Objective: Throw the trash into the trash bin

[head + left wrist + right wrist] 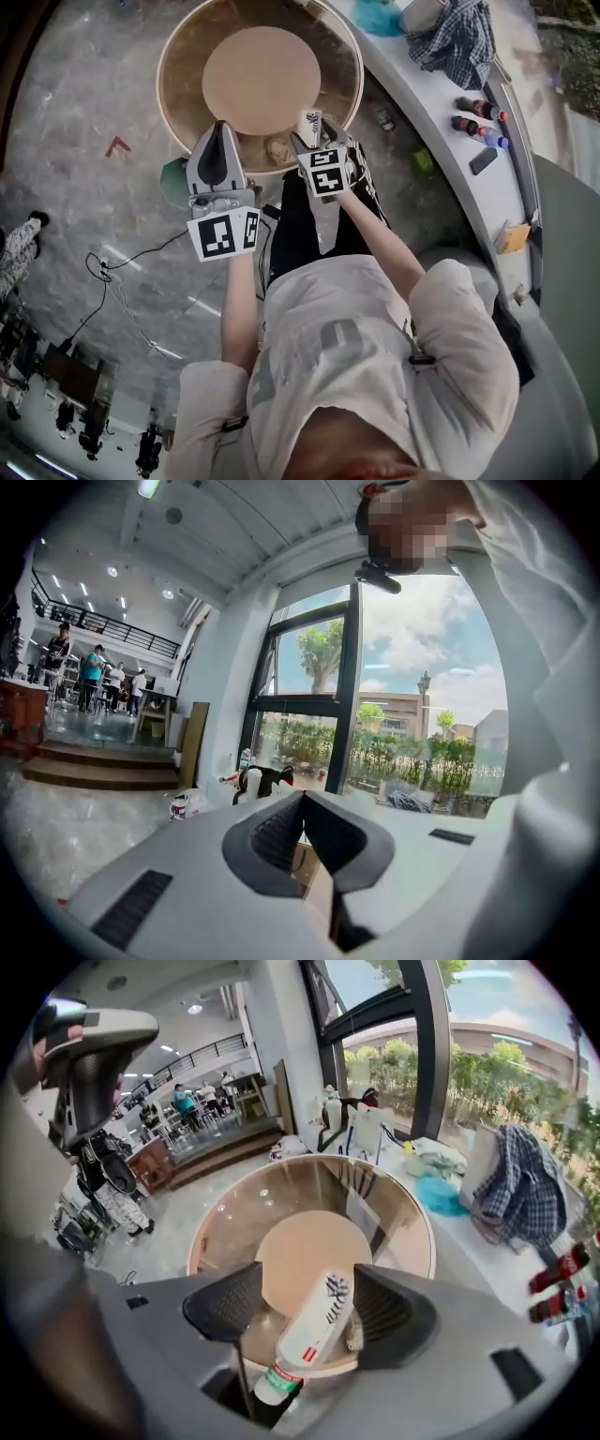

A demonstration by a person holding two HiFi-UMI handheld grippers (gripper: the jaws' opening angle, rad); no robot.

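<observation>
A small white bottle with a green cap lies slantwise between my right gripper's jaws, cap end down in the throat. My right gripper is shut on it above the near edge of the round glass table. In the head view the bottle sticks up from the right gripper over the table's rim. A crumpled tan scrap lies on the glass just beside it. My left gripper is shut and empty, left of the right one; its own view looks toward the windows.
A green round container shows on the floor under the table's edge, partly hidden by the left gripper. A curved white counter at the right carries a plaid cloth, bottles and a phone. A cable trails across the floor.
</observation>
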